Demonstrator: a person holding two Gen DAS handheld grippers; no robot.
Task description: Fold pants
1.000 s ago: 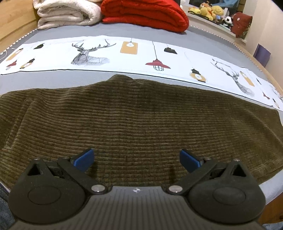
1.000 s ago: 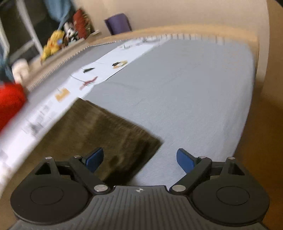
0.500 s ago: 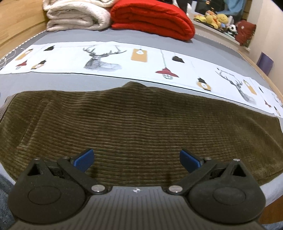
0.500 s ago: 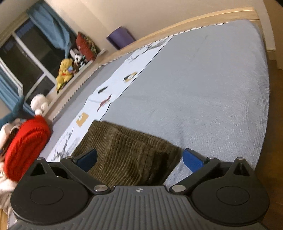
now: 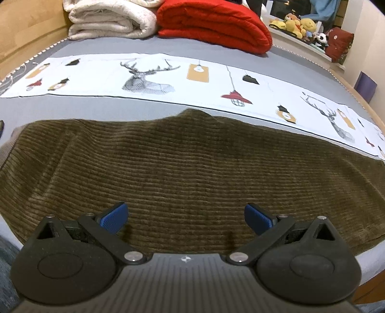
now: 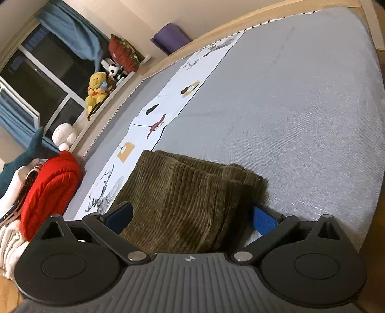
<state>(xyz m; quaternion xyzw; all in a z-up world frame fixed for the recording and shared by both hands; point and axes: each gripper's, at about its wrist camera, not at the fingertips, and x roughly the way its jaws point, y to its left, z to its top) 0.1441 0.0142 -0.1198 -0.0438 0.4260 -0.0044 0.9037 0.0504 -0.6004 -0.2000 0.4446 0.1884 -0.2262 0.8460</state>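
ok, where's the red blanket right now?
The red blanket lies folded at the far edge of the bed, upper centre in the left wrist view, right beside the white blanket and beyond the printed runner and the pants.

Warm, dim indoor light from above, dark window (image 6: 36,79) behind, soft shadows under the blue pads (image 5: 113,216) on the pants (image 5: 192,173), strong fisheye bending at the edges, both views sharp and free of glare.
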